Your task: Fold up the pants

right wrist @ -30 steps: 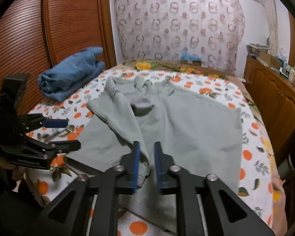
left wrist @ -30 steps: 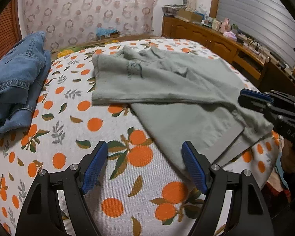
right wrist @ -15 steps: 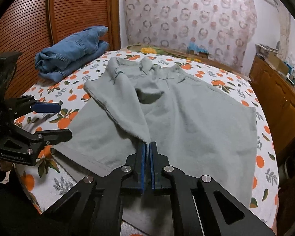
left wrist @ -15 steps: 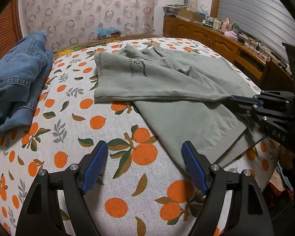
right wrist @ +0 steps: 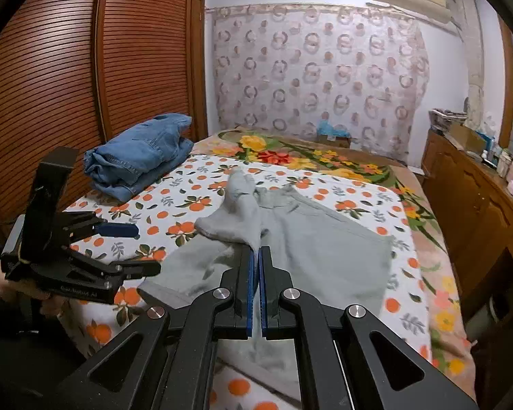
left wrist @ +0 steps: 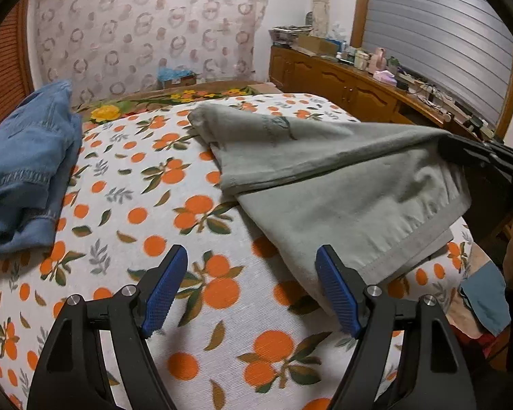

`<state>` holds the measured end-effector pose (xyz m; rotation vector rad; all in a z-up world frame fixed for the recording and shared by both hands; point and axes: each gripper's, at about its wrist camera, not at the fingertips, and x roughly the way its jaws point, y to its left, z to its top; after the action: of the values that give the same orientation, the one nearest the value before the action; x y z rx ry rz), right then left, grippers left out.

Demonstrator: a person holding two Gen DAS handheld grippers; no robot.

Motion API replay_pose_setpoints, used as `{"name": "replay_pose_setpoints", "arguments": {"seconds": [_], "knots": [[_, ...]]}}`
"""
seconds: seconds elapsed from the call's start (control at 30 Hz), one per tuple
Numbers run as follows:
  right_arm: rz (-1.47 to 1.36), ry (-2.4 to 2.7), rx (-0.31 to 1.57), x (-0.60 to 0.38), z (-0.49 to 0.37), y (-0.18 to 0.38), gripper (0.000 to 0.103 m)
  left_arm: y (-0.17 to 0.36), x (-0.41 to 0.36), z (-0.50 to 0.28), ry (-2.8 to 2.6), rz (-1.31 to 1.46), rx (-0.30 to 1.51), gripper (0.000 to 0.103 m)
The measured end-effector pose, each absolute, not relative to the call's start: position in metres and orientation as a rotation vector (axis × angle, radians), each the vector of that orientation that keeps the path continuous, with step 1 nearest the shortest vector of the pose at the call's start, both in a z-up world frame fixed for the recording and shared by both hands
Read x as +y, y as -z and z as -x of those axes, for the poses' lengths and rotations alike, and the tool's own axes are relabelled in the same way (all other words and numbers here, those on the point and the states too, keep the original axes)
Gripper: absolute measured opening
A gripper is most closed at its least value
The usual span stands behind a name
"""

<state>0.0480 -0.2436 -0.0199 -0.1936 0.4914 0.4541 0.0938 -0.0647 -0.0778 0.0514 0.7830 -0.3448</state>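
Right wrist view: right gripper point(right wrist: 258, 256), fingers together, clamped on a fold of grey pants point(right wrist: 321, 246); the cloth rose from the bed point(right wrist: 398, 201) to the fingertips. Left gripper point(left wrist: 253, 287), fingers apart, nothing between them; the pants' hem lay just beside its right finger. Folded jeans point(right wrist: 140, 164) lay far left.

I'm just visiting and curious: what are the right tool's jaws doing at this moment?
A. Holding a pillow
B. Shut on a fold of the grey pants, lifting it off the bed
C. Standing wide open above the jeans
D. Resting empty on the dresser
B: the right gripper is shut on the grey pants, whose pinched fold rises off the bed.
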Motion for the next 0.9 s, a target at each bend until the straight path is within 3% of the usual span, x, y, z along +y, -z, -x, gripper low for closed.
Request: {"name": "replay_pose_setpoints", "arguments": {"seconds": [0.9], "knots": [[0.103, -0.293, 0.656, -0.295, -0.023, 0.041, 0.002, 0.091, -0.107, -0.107, 0.409, -0.113, 0.840, 0.079]]}}
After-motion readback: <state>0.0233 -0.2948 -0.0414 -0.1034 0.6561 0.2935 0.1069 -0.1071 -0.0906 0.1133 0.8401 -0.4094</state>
